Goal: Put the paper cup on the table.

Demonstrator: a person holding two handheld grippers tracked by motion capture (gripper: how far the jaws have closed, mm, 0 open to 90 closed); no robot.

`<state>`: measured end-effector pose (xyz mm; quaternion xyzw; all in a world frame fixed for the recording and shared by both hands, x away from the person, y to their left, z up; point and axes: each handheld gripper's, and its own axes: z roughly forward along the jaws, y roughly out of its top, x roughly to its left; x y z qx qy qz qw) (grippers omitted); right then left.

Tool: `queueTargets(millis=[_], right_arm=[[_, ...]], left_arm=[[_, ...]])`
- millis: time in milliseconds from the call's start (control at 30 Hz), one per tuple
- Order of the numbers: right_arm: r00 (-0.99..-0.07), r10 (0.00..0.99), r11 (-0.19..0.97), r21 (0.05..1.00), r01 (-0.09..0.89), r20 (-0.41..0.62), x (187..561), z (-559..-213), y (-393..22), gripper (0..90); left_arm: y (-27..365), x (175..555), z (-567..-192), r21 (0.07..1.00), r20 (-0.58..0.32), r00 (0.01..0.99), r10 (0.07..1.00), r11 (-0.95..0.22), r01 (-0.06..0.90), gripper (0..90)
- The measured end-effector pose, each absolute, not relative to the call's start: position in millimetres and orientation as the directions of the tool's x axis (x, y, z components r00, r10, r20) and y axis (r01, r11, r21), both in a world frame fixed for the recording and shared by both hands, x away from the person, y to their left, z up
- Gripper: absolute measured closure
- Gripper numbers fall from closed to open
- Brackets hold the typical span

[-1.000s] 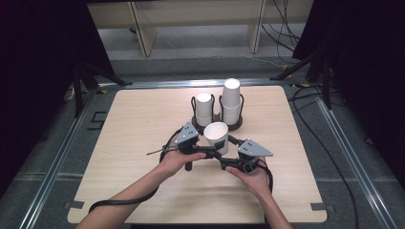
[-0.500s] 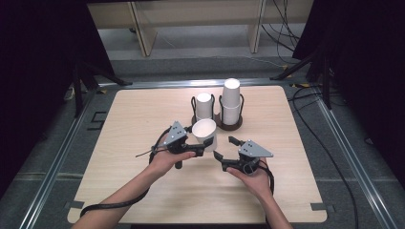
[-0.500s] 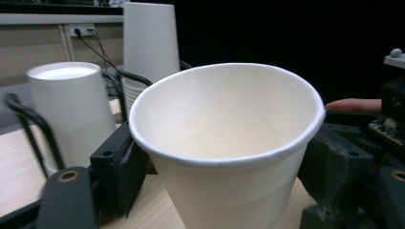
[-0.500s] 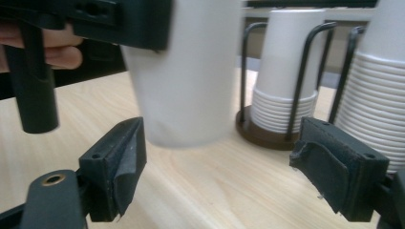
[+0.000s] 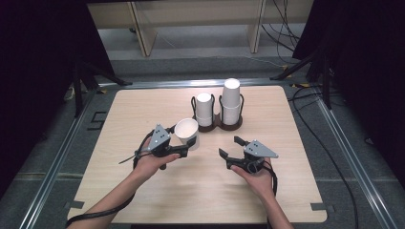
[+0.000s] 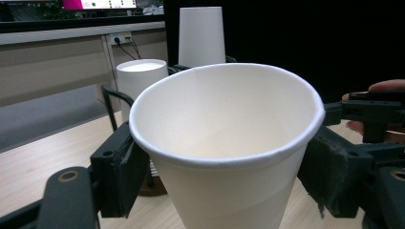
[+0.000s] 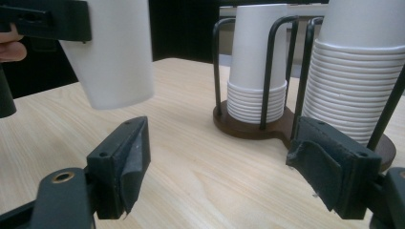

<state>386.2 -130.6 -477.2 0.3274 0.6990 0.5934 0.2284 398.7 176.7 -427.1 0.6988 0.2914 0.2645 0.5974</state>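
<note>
A white paper cup stands upright, mouth up, with my left gripper shut on its wall. It hangs just above the table, as the cup shows in the right gripper view. My right gripper rests to the right of the cup, apart from it. Its jaws have just been closing a little, with nothing between them, and still stand wide. Behind both, a dark wire holder carries a short stack of cups and a taller stack of cups.
The light wooden table has bare room to the left, right and front of the hands. Its metal frame runs along the sides. Cables lie on the floor to the right.
My left gripper has carried the cup to the left, away from the right gripper and the holder. The right hand has stayed in place.
</note>
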Motion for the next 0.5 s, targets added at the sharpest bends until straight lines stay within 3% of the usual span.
queueTargets(millis=[500], right_arm=[[-0.673,0.733,0.066,0.975,0.214,0.099,386.6,-479.5,-132.9,24.2]], left_arm=[[195.4,392.1,-435.6,0.993,0.036,0.659,0.751,-0.102,0.061,23.3]])
